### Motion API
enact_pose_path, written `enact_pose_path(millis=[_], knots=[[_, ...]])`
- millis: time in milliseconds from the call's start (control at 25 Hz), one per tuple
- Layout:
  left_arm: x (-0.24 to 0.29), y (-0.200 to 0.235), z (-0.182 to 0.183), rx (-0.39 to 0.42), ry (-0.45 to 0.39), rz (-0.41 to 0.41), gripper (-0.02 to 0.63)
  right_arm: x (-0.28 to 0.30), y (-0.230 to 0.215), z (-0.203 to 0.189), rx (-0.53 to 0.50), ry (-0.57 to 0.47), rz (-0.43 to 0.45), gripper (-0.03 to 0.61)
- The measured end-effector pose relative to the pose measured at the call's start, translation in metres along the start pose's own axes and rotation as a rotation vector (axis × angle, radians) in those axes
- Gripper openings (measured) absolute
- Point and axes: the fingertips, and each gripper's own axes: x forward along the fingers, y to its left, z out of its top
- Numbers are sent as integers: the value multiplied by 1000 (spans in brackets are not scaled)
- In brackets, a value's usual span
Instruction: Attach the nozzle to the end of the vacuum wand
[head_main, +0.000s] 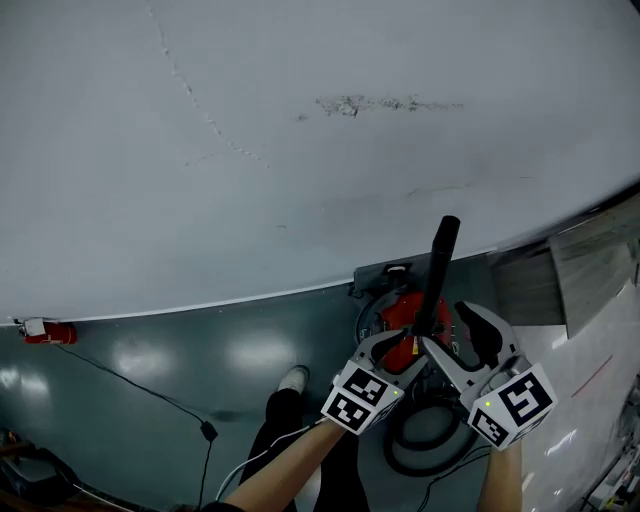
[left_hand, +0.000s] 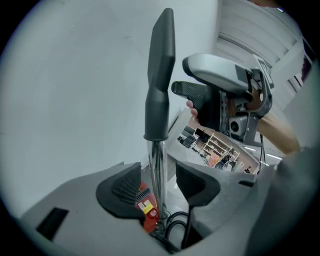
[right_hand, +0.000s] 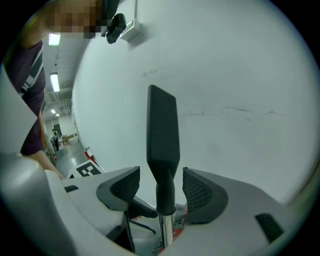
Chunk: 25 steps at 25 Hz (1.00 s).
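Your nozzle (left_hand: 161, 75) sits on the top end of the wand (left_hand: 158, 175), its collar down over the chrome tube with no gap that I can see at the joint. The wand stands nearly upright above the red vacuum (head_main: 400, 312) on the floor. So the joining step looks done, or all but done.

Your left gripper (left_hand: 157, 185) has its jaws wide apart, one on either side of the bare tube just below the collar, and neither pad touches it. Your right gripper (right_hand: 161, 187) is just as wide, its jaws flanking the nozzle's narrow neck with clear space on both sides. Nothing is held by either one.

What the next move calls for, as I judge it, is a clean retreat: draw both grippers straight back along their own lines so no pad clips the wand and tips it. If you doubt the seat, close the left on the tube, the right on the neck, and press them together once more.
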Motion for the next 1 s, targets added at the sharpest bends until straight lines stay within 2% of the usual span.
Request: enact_pose_path(millis=[240,440,680,880,1000], knots=[[-30,-29,29,19,-6,-16,212,-47,-7,14,154,-105,-71,255],[-62,-56,75,55,-48,-21,191,-87,-4,31,293,-210,-102,248],[-98,-97,142,133,-117,-46,96,-132,14,54,415,-374,-173,91],[-123,-132,181,173,-158,-49,41,-170,25,69,572,-514,-172,48],[-135,-150,201,210,-180,-70,17,-190,24,81,627,-602,-181,38]])
